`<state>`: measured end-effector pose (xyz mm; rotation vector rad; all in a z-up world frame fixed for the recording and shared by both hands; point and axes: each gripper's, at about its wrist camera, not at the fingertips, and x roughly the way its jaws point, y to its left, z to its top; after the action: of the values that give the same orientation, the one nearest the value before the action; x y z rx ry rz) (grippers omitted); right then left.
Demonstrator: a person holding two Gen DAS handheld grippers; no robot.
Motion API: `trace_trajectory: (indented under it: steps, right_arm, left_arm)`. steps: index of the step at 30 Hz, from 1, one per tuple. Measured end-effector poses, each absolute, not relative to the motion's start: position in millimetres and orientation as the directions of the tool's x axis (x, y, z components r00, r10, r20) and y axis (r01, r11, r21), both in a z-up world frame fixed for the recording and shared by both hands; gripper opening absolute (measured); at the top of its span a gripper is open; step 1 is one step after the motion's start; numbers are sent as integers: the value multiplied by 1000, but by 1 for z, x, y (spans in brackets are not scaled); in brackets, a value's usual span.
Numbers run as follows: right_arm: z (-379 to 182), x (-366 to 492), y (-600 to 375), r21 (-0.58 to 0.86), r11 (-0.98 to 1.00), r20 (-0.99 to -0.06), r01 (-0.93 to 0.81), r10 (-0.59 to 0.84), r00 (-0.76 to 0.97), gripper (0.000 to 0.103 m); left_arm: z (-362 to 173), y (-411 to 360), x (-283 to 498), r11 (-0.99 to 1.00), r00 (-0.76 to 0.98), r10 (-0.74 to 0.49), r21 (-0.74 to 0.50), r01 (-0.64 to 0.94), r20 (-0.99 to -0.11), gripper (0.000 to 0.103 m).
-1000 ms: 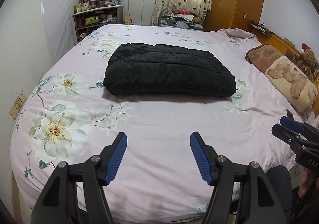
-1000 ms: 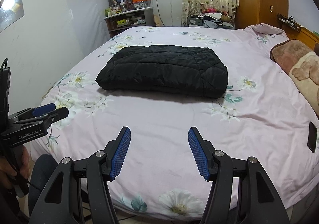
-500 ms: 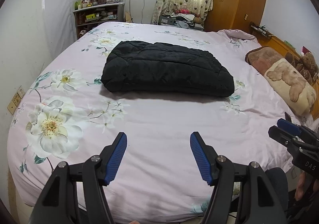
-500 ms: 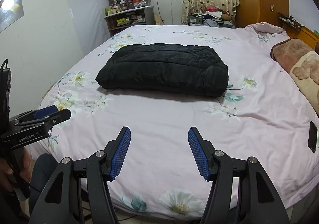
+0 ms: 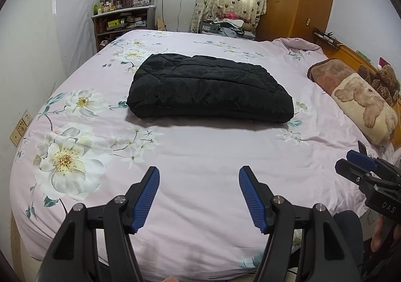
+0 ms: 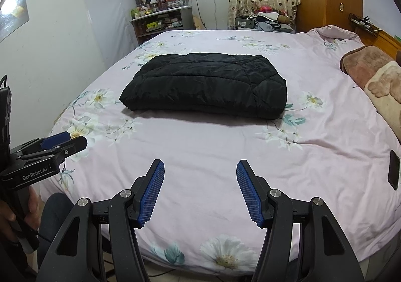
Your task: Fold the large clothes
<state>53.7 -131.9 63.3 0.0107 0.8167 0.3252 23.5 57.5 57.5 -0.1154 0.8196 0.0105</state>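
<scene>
While the black coat [image 5: 210,89] lies folded flat in the middle of the bed [image 5: 200,156], nothing much has changed in the last second. Both claws, left [image 5: 199,176] and right [image 6: 200,170], stay still near the bed's front edge, well away from the coat, jaws wide apart and empty. The folding looks done.

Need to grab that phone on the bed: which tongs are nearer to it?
Right. The phone lies just right of the right tongs; the left tongs are farther, on their other side.
</scene>
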Motion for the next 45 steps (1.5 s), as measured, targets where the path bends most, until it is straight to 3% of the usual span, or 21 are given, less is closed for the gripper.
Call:
trace_trajectory:
  steps: [45]
  right_arm:
    - [59,55,-134,138,950,-725,-279,289,625,60]
  left_arm:
    - [55,51,22,995,677,19,-50,-82,-735,68]
